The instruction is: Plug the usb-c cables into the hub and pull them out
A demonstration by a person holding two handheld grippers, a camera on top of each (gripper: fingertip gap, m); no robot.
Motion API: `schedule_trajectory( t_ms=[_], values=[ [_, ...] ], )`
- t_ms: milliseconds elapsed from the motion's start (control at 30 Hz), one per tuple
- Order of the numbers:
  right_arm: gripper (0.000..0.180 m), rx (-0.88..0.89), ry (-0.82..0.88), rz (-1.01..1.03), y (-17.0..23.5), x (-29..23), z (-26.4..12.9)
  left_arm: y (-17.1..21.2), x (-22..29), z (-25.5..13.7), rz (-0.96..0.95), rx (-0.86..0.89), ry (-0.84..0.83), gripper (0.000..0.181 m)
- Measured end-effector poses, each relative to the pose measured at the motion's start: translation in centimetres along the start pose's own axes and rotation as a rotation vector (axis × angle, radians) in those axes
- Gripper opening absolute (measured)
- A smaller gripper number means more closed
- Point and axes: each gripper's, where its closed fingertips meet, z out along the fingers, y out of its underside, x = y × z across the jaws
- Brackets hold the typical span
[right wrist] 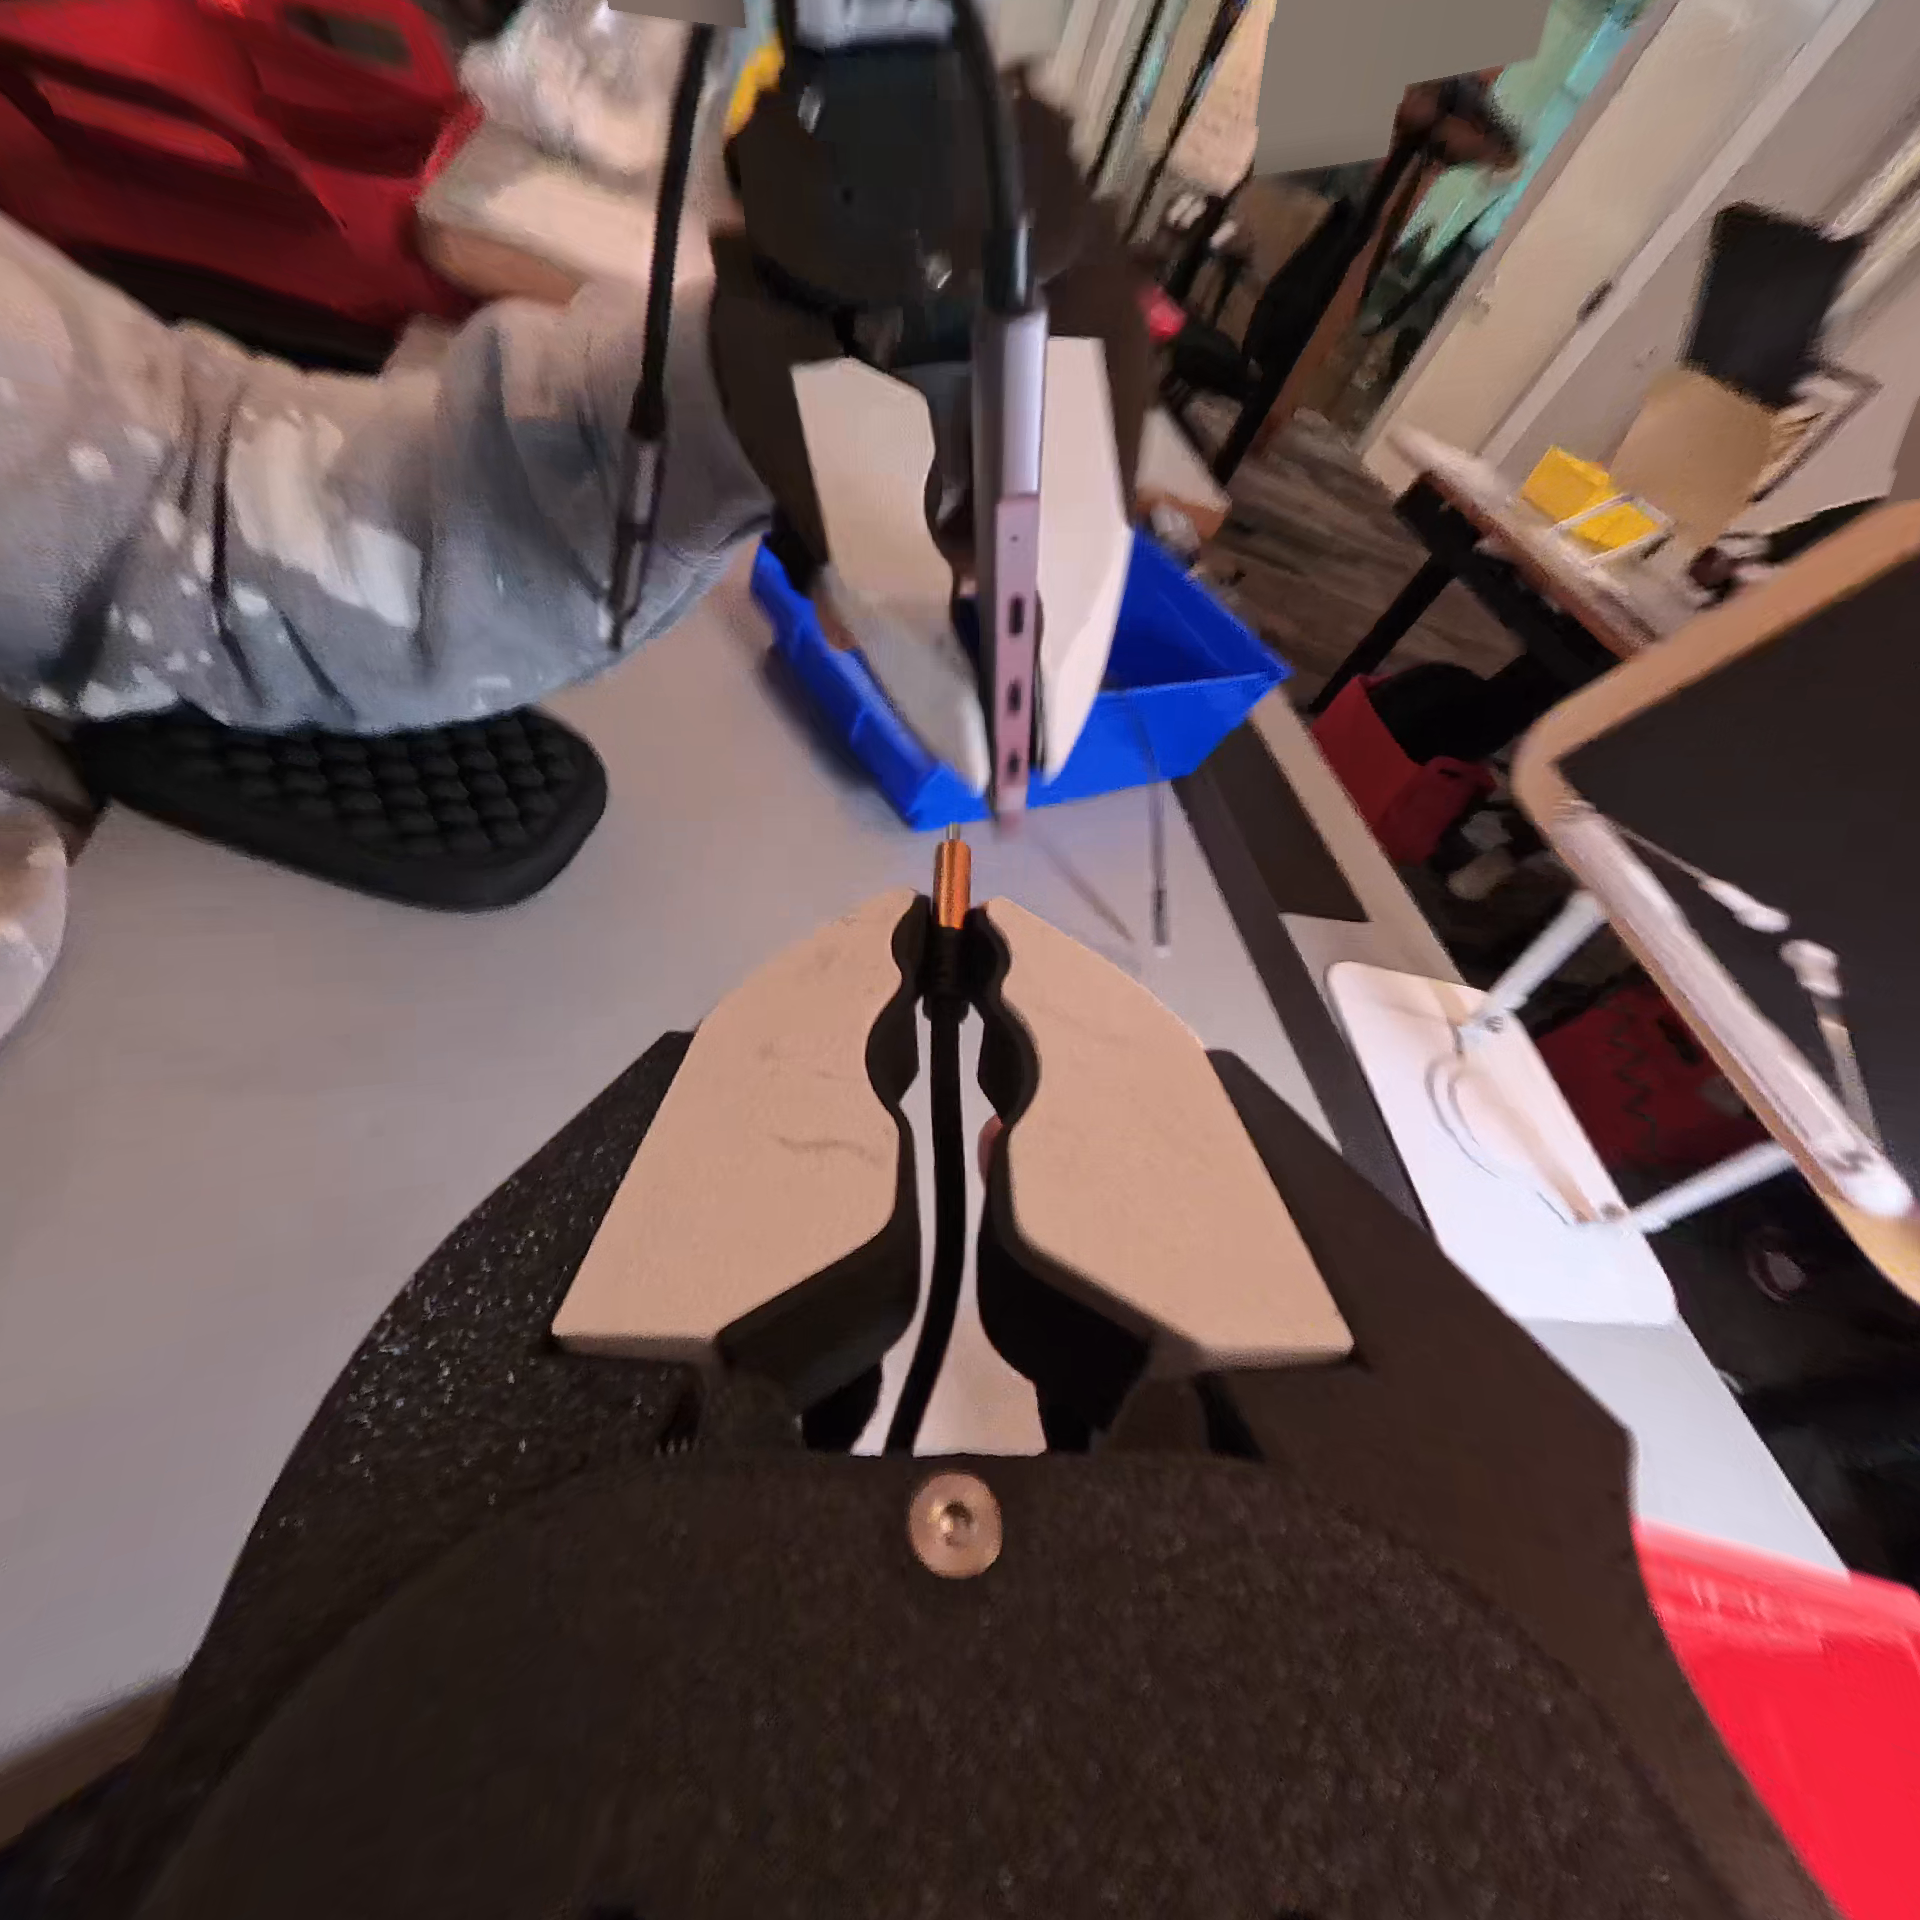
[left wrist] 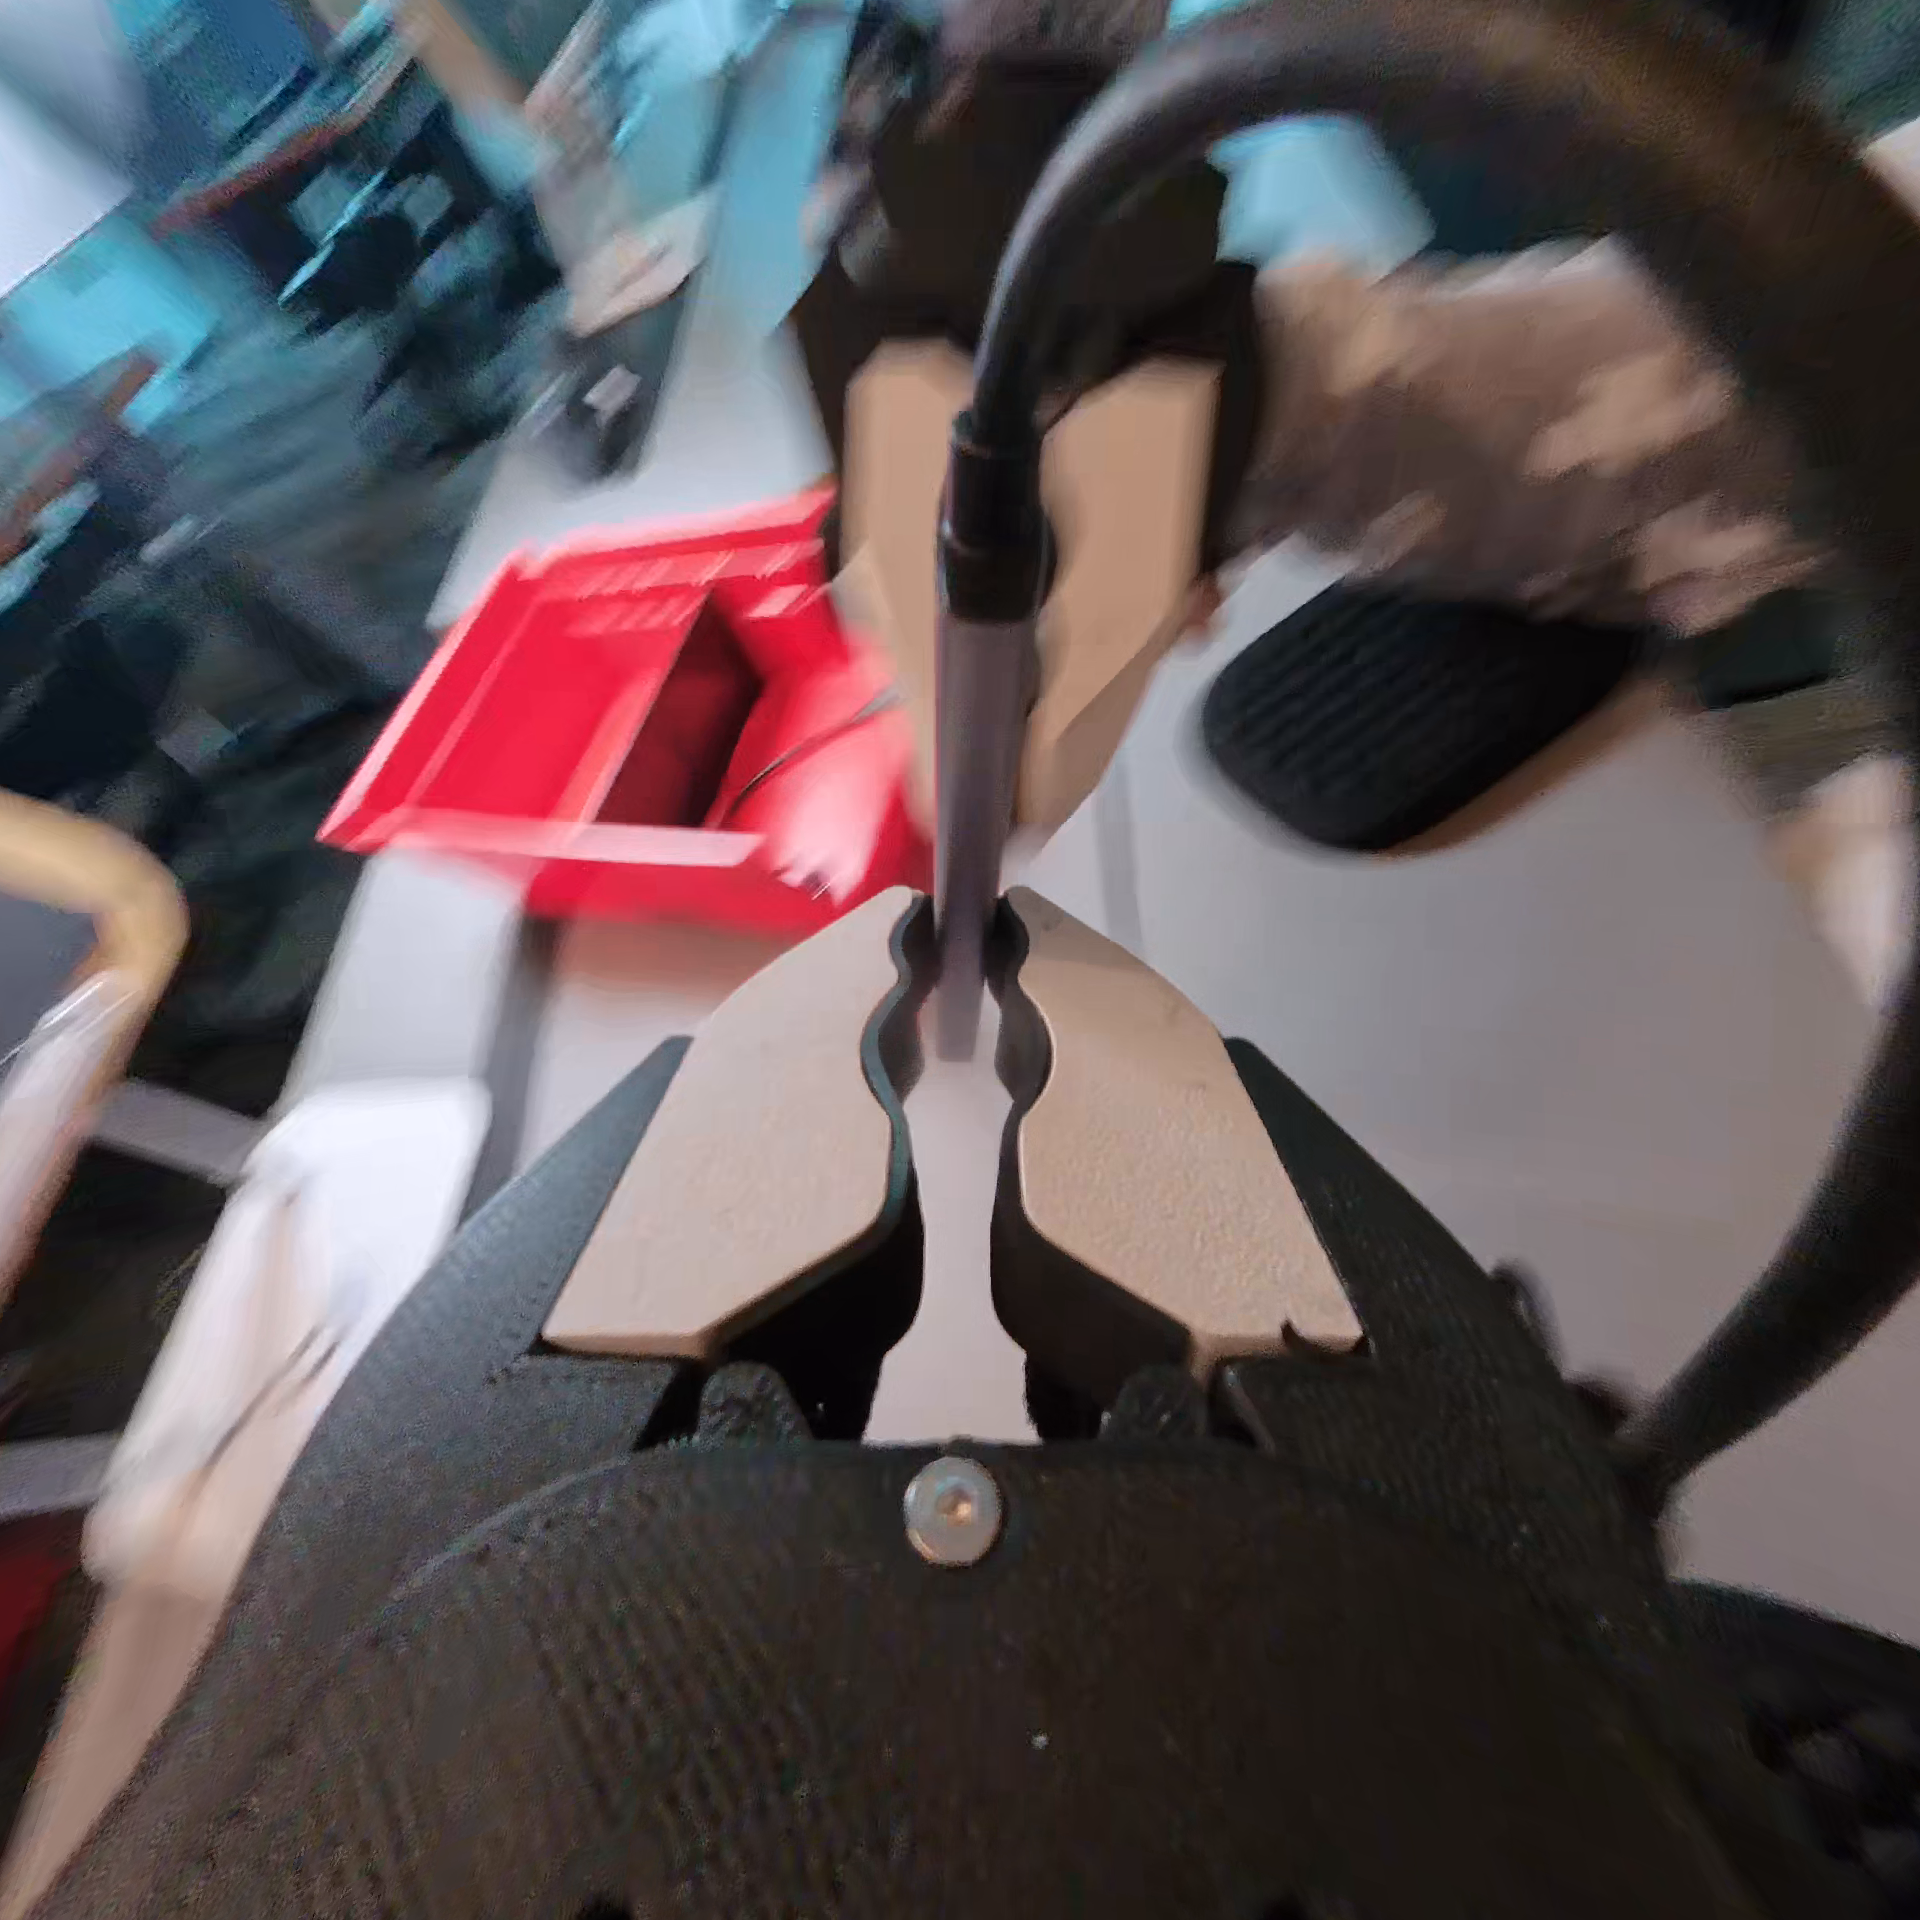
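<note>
In the left wrist view my left gripper [left wrist: 961, 935] is shut on the thin grey hub [left wrist: 977, 748], held edge-on above the table. The hub's thick black cable [left wrist: 1039, 312] arches off to the right. In the right wrist view my right gripper [right wrist: 951, 914] is shut on a black usb-c cable [right wrist: 940, 1122] with an orange plug [right wrist: 951, 883]. The plug tip points at the hub [right wrist: 1013, 623], which hangs between the left gripper's fingers [right wrist: 1081, 582] with its row of ports facing me. A small gap separates the plug from the hub's lower end. The right gripper's fingers [left wrist: 1127, 488] show behind the hub.
A blue bin [right wrist: 1164, 707] sits behind the hub and a red bin [left wrist: 582, 727] to the far side. A black wrist rest [right wrist: 353, 800] lies under a person's patterned sleeve [right wrist: 260, 540]. Loose cables [right wrist: 1158, 883], a white stand base [right wrist: 1486, 1122] and a board [right wrist: 1766, 831] lie right.
</note>
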Motion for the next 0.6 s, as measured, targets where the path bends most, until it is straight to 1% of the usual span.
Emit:
schedule_trajectory(
  t_ms=[33,67,100,133,167,233,300,367,467,533,600],
  values=[
    [0.007,0.065,0.036,0.047,-0.5,0.9,-2.6,1.3,-1.9,-1.7,-0.033,-0.014,-0.077,0.010],
    [0.006,0.090,0.082,0.059,-0.6,1.8,-5.0,1.7,-2.6,-3.8,-0.103,0.045,-0.068,0.010],
    [0.007,0.069,0.135,0.036,-0.6,2.5,-6.7,2.0,-2.8,-5.3,-0.149,0.077,-0.048,0.010],
    [0.007,0.032,0.191,0.010,-0.8,3.4,-7.9,2.3,-2.9,-6.0,-0.152,0.068,-0.058,0.010],
    [0.007,0.008,0.226,-0.013,-1.7,4.5,-8.9,1.9,-3.1,-6.1,-0.140,0.082,-0.074,0.010],
    [0.007,0.022,0.263,-0.042,-5.0,7.2,-10.4,0.5,-3.4,-5.4,-0.152,0.136,-0.084,0.010],
    [0.007,0.043,0.301,-0.050,-7.8,10.6,-11.4,0.5,-3.8,-4.5,-0.156,0.118,-0.110,0.010],
    [0.007,0.001,0.334,-0.046,-8.4,13.9,-11.6,1.0,-4.0,-4.0,-0.129,0.076,-0.151,0.010],
    [0.007,-0.093,0.396,-0.014,-5.6,18.1,-11.3,1.3,-4.2,-4.3,-0.127,0.067,-0.173,0.011],
    [0.007,-0.133,0.426,0.032,-2.0,19.4,-10.7,1.2,-4.4,-4.9,-0.145,0.085,-0.176,0.010],
    [0.007,-0.210,0.447,0.058,3.2,19.6,-9.9,1.2,-4.5,-5.5,-0.158,0.097,-0.174,0.012]
  ],
)
